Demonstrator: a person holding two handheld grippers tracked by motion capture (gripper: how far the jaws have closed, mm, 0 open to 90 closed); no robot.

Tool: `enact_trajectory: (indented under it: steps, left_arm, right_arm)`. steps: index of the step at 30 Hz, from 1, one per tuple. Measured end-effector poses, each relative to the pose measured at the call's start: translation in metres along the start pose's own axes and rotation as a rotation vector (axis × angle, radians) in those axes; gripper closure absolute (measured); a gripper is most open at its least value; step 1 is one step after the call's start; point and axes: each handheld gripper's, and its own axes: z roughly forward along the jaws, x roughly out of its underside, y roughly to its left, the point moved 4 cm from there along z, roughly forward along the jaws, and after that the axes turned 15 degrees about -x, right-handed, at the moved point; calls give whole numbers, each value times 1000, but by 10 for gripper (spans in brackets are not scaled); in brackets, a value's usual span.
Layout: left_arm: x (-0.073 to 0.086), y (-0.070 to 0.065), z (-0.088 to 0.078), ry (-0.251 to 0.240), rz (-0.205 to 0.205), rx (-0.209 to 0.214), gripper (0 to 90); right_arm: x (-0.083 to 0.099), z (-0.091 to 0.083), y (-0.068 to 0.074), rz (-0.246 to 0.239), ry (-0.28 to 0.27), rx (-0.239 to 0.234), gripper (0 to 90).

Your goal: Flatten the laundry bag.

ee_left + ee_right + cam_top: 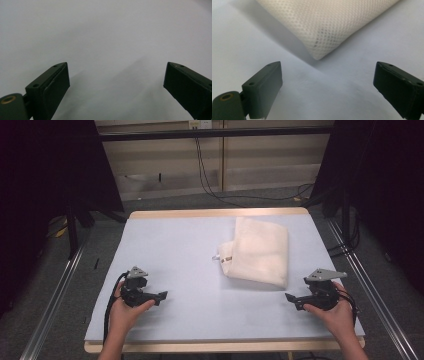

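The left tool [161, 296] rests low over the near left part of the table [175, 250], held in the person's left hand [127, 312], its tips turned toward the middle of the table. In the left gripper view its two black jaws stand wide apart with nothing between them, and past them lies bare pale blue table surface [105, 37]. A black cable [107, 312] trails from this tool along the wrist toward the table's near edge.

The right tool [291, 298] sits at the near right part of the table in the person's right hand [336, 314], a grey three-cornered plate [324, 274] on top of it, its tips turned leftward. Its jaws also stand wide apart and hold nothing; in the right gripper view a rounded corner of the cream cloth bag [329, 27] lies just ahead of the gap between them, not touching either jaw. The weave there shows as a fine mesh pattern.

From the high view the cream cloth bag [262, 251] lies folded flat on the right half of the table, reaching from near the far edge toward the right tool, with a small tab and metal piece [220, 257] at its left side. It lies well apart from the left tool.

Beyond the table are grey floor [165, 202], dark cables [210, 185] and black curtains [45, 170] at both sides.
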Motion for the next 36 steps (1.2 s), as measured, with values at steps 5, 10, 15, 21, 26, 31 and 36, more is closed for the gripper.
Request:
enact_trajectory:
  steps: [5,10,15,21,26,31,36]
  left_arm:
    - [-4,-6,4,2,8,11,60]
    - [-4,-8,2,13,17,17,61]
    - [-6,-13,0,-11,20,33,62]
    - [-4,-17,-3,1,31,42,67]
    - [-6,-26,-4,-14,54,63,71]
    - [-9,-33,-3,-15,40,91,70]
    - [-15,-43,4,-11,58,131,72]
  right_arm:
    - [-3,3,9,-37,24,-14,94]
    - [-19,12,24,-73,27,-59,130]
    - [-39,28,36,-104,62,-123,166]
    - [-63,45,49,-160,56,-142,186]
    - [-85,63,57,-222,71,-134,187]
    - [-97,71,59,-243,56,-121,224]
    - [-102,83,58,-272,68,-120,446]
